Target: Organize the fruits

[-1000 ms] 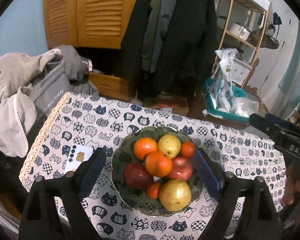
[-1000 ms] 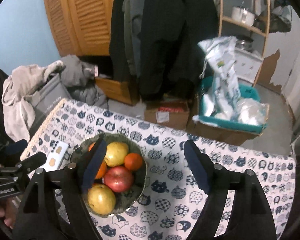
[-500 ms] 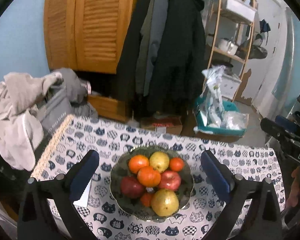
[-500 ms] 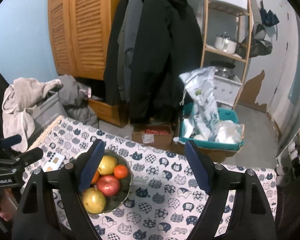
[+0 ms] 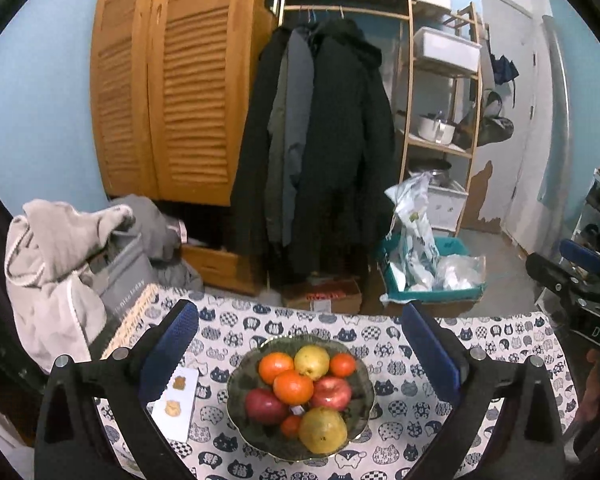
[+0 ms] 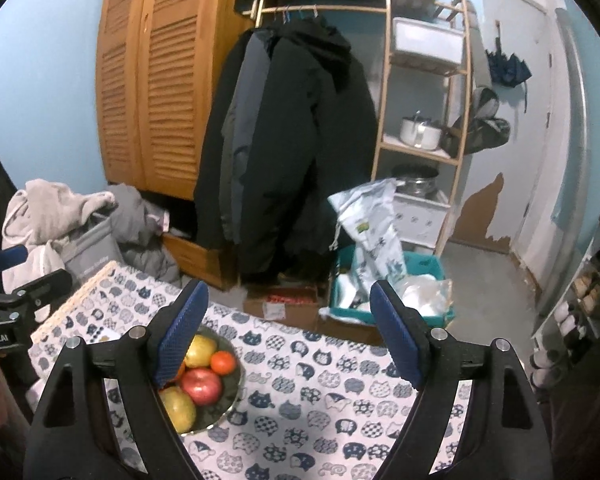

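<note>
Both grippers, left gripper [image 5: 300, 344] and right gripper [image 6: 288, 328], hang spread wide and empty above the table [image 5: 500, 344], where the fruit bowl [image 5: 236, 384] sits near the left; any next reach should drop straight onto one top fruit.

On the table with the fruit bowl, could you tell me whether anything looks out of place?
Only one thing: a white card lies flat beside the bowl on the tablecloth, unrelated to fruit. All the fruit sits inside the bowl; nothing is spilled.
</note>
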`<state>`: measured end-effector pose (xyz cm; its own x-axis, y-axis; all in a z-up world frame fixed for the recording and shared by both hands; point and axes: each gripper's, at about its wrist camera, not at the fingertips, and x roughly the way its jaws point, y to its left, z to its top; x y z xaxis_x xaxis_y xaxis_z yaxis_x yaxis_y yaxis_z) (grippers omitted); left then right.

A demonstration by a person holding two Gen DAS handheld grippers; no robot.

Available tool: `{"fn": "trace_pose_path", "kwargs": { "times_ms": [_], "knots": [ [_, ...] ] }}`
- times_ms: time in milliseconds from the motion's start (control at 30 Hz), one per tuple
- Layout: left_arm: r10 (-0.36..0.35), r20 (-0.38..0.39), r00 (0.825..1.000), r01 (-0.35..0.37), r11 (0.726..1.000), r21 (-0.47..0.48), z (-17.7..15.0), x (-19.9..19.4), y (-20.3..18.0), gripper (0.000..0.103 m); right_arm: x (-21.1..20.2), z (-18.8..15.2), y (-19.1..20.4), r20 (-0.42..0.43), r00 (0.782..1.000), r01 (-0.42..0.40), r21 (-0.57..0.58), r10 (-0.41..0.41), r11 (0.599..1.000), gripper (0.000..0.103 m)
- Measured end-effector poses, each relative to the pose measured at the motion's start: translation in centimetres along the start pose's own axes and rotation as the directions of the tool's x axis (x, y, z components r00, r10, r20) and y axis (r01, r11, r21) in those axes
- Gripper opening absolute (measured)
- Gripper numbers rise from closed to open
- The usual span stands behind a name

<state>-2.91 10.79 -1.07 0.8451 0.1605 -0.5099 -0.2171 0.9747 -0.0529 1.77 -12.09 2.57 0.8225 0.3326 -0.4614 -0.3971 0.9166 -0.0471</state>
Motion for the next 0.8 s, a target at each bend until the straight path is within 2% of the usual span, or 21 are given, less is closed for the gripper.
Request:
{"fn": "trace_pose_path", "kwargs": {
  "times_ms": [200,433,800],
  "knots": [
    [-0.007,0.036,0.999,0.007,1.000,0.005,0.4,-1.1,-0.5,0.102,-1.3,0.0,-1.4,0.028,0.999,0.019,0.023,-0.019,1.000,0.082],
    [-0.021,0.039,0.999,0.021,1.000,0.004,0.5,-1.3,-0.7,0.102,-1.6,-0.5,-2.1,0.024,0.999,0.029,0.034,-0.030,0.999,0.082],
    [-0.004,0.034,0.999,0.004,1.000,0.007,0.5,-1.3,-0.8,0.103,-1.5,-0.6,-3.2,0.019,0.999,0.047,0.054,-0.048,0.997,0.082]
  ]
}}
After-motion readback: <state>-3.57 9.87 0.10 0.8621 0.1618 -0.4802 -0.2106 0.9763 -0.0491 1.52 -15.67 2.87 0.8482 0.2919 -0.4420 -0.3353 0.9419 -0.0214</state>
